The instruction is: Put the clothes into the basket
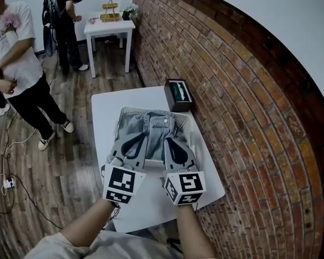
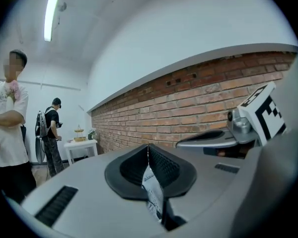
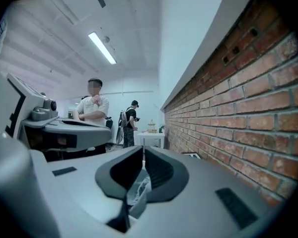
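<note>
In the head view, a pale denim garment (image 1: 154,125) lies bunched inside the white mesh basket (image 1: 184,125), which stands on a white counter (image 1: 105,112) against a red brick wall (image 1: 232,90). The left gripper (image 1: 142,137) and the right gripper (image 1: 168,140) both reach to the garment's near edge. No other clothing shows on the counter, so the task looks close to done. What seems left is to let go and draw back, or to tuck the cloth in lower. A black tissue box (image 1: 177,94) sits at the counter's far end beside the wall. The floor (image 1: 70,161) is dark wood with loose cables (image 1: 11,182). One person in a white T-shirt (image 1: 21,63) stands to the left, and another with a backpack (image 1: 67,26) stands by a small white table (image 1: 109,28). In the left gripper view, the jaws are closed on a fold of the denim, which hangs pinched between the black pads (image 2: 164,165). The other gripper's marker cube (image 2: 263,115) shows to the right under a white ceiling with a strip light (image 2: 52,11). In the right gripper view, those jaws are likewise clamped on a tuft of the same pale cloth (image 3: 139,190), with the brick wall running away on the right.
</note>
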`<state>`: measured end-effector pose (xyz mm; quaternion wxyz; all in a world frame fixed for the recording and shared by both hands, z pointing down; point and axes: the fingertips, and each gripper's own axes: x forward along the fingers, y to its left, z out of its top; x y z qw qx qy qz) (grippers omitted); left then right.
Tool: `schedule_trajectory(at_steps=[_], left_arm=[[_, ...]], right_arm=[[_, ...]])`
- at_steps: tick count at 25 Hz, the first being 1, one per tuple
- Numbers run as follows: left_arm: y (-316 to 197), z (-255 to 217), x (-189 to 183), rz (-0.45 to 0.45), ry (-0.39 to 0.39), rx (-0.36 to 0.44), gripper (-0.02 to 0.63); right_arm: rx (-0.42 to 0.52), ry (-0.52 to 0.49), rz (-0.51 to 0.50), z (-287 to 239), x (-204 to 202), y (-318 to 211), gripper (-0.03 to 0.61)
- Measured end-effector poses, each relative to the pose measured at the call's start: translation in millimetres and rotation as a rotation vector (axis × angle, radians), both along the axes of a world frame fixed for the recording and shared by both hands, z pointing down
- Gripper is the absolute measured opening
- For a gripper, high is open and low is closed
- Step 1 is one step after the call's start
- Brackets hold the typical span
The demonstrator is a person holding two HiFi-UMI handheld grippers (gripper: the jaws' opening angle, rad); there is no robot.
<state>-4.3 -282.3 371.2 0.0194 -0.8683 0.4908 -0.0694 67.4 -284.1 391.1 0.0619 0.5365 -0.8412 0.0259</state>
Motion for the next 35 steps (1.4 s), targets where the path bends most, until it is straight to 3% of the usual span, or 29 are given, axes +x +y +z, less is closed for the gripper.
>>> schedule_trajectory(at_steps=[10, 21, 35], left_arm=[[63, -24, 1, 0.034, -0.002, 0.007, 0.008], [117, -53, -5, 0.056, 0.008, 0.023, 0.008], [167, -40, 5, 0.079, -0.011, -0.032, 0.008]], right_arm=[[0.087, 0.022, 0.008, -42, -12, 67, 0.009], [0.1, -0.01, -0.008, -65, -22, 124, 0.008], [0.119, 0.044, -0.013, -71, -21, 175, 0.006]])
